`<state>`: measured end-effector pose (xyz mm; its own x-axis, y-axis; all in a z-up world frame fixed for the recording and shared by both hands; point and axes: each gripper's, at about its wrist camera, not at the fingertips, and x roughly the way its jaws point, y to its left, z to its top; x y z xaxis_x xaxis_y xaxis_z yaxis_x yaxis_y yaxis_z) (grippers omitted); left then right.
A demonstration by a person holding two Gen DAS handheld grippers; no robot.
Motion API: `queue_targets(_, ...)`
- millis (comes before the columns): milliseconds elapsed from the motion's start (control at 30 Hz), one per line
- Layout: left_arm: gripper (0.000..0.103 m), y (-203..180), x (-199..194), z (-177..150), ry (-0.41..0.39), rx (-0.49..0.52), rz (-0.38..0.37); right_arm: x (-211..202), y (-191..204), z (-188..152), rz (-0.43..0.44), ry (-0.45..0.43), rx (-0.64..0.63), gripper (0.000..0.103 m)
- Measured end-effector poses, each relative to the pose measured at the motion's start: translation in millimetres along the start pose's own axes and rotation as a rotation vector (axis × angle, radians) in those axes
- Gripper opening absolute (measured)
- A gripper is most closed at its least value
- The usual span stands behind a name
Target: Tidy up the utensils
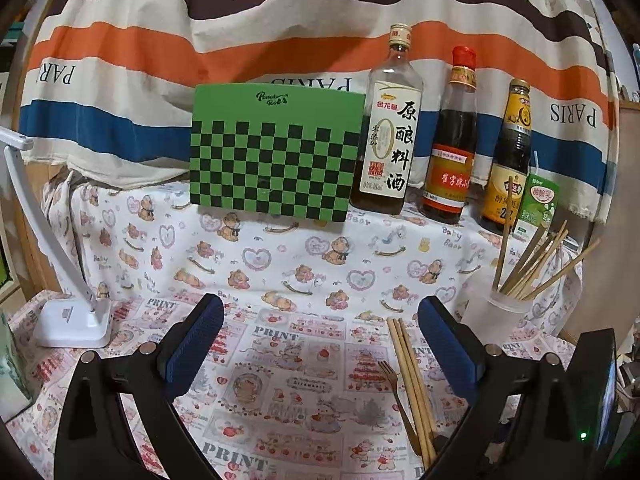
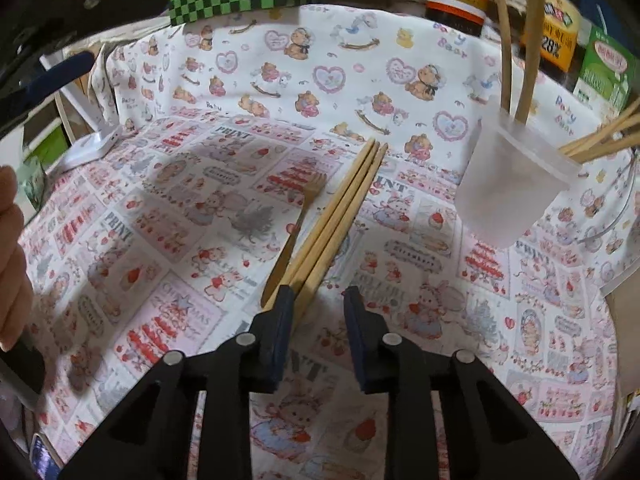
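Note:
Three wooden chopsticks (image 2: 344,208) lie side by side on the printed cloth, with a golden fork (image 2: 304,208) just left of them. My right gripper (image 2: 318,300) points down at their near ends. The ends sit between its jaws, against the left pad, and a gap shows before the right pad. A frosted plastic cup (image 2: 512,188) holding several chopsticks stands to the right. In the left wrist view the same chopsticks (image 1: 412,380), fork (image 1: 394,384) and cup (image 1: 494,314) appear. My left gripper (image 1: 320,320) hangs wide open above the cloth, holding nothing.
A green checkered box (image 1: 276,156) and three sauce bottles (image 1: 386,136) line the back, with a green drink carton (image 1: 536,208) beside them. A white lamp base (image 1: 74,320) stands at the left. A person's hand (image 2: 12,260) shows at the left edge.

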<state>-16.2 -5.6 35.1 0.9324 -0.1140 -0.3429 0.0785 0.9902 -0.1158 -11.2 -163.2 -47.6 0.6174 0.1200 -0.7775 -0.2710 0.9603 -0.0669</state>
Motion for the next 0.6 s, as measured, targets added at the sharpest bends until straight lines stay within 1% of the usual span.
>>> queue_targets(67,0.097,-2.4,0.3,-1.0,0.0,0.013,-0.001,0.3,-4.4,0.0,-0.035,0.012,0.019,0.023)
queue_targets(100,0.097,-3.7,-0.2,-1.8,-0.003,0.018,0.002,3.6,-8.0,-0.7,-0.064,0.032,0.033,0.02)
queue_targets(133,0.097,-5.4,-0.4,-2.4,-0.006,0.027,0.005,6.9,-11.8,-1.4,-0.066,0.04,0.047,0.02)
queue_targets(200,0.097,-7.8,-0.9,-3.3,-0.01,0.042,0.005,10.2,-18.0,-1.4,-0.055,0.024,0.067,0.019)
queue_targets(233,0.097,-8.9,-1.3,-3.6,-0.012,0.046,0.005,11.1,-20.2,-0.9,-0.047,0.019,0.066,0.019)
queue_targets(300,0.097,-9.3,-2.2,-3.4,-0.015,0.047,0.005,9.9,-26.8,-1.3,0.003,0.011,0.107,0.019)
queue_targets(400,0.097,-6.9,-3.5,-1.7,-0.02,0.037,0.008,3.5,-35.2,0.2,0.137,-0.01,0.177,0.019)
queue_targets(467,0.097,-4.2,-3.1,-0.7,-0.019,0.026,0.009,0.7,-31.3,1.0,0.157,-0.016,0.183,0.019)
queue_targets(600,0.097,-1.3,-0.7,-0.7,-0.005,0.01,0.008,2.2,-18.3,0.0,0.132,-0.002,0.139,0.019)
